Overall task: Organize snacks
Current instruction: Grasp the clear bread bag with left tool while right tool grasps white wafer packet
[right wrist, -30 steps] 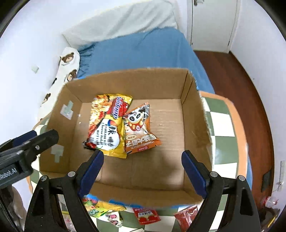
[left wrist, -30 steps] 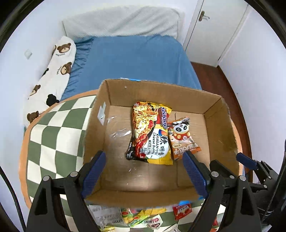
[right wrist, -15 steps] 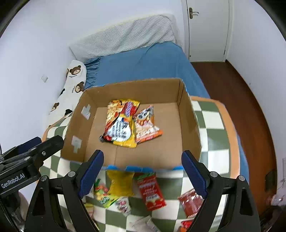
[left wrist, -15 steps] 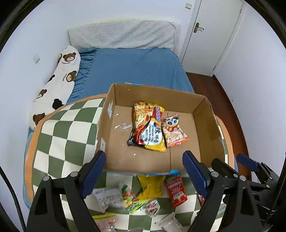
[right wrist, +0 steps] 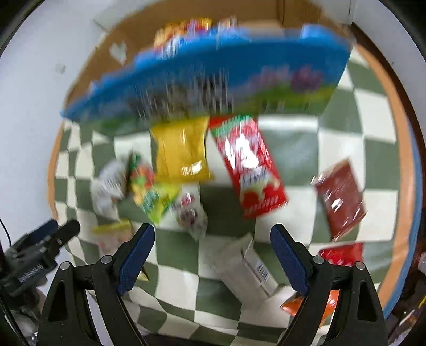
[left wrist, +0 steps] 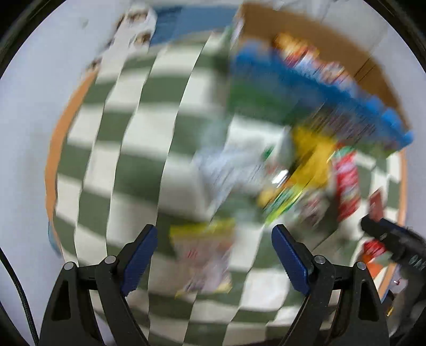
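Both views are motion-blurred. The cardboard box [right wrist: 111, 64] with a blue printed front stands at the table's far side; two snack packets lie in it [right wrist: 183, 29]. Loose snacks lie on the checkered table: a yellow bag [right wrist: 181, 151], a long red packet [right wrist: 250, 170], a dark red packet [right wrist: 340, 199], a green-yellow candy bag [right wrist: 151, 191], a white box [right wrist: 253, 263]. My right gripper [right wrist: 212, 255] is open and empty above them. My left gripper [left wrist: 214, 255] is open and empty over a yellow-pink packet [left wrist: 205, 255]. The box shows in the left wrist view [left wrist: 332, 45].
The round table [left wrist: 111, 165] has a green-and-white checkered cloth and an orange rim. A bear-print pillow [left wrist: 133, 24] and blue bed lie beyond it. The left gripper shows at the left edge of the right wrist view [right wrist: 40, 247]; the right gripper shows in the left view [left wrist: 394, 244].
Both grippers have pulled back from the box and tilted down toward the loose snacks on the table. The left one swung left. Both stay open and empty.
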`<state>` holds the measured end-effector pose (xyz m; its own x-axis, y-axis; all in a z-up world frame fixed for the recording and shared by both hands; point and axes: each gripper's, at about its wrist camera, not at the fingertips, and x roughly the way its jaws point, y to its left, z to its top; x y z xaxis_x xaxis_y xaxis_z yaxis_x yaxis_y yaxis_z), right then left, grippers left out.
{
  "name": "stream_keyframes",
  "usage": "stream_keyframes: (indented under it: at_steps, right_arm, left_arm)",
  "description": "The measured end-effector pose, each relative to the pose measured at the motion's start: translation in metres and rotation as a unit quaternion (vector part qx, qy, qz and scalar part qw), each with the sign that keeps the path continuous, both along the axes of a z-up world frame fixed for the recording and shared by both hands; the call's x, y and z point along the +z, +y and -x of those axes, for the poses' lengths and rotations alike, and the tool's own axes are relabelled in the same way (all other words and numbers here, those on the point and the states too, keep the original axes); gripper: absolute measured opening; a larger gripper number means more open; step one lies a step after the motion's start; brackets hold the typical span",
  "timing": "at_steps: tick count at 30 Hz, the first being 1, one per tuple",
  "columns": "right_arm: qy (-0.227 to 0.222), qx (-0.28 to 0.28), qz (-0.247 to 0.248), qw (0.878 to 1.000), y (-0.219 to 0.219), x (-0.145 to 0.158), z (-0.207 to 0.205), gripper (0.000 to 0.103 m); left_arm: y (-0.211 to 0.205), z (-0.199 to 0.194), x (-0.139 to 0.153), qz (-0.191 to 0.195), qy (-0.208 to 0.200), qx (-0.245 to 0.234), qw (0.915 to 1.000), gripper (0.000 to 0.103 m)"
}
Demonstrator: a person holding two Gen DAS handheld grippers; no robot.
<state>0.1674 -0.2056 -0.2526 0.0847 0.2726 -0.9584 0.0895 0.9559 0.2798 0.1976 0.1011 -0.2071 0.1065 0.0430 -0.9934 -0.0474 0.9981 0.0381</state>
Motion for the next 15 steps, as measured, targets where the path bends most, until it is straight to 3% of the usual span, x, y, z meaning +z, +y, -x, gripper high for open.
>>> stream_keyframes:
  at_steps: [6,11,15]
  right_arm:
    - [0.045,0.028,0.025,0.998,0.012,-0.041,0.029,0.091]
    - [0.077,0.069,0.070,0.992,0.020,-0.070,0.048,0.091]
    - [0.109,0.104,0.093,0.984,0.023,-0.088,0.059,0.089]
  left_arm:
    - [0.017,0.030,-0.069,0.010,0.087,0.017,0.9960,0.087]
    - [0.007,0.025,-0.097,0.000,0.090,0.002,0.9960,0.087]
    - [-0.009,0.020,-0.112,-0.002,0.092,-0.022,0.9955,0.063]
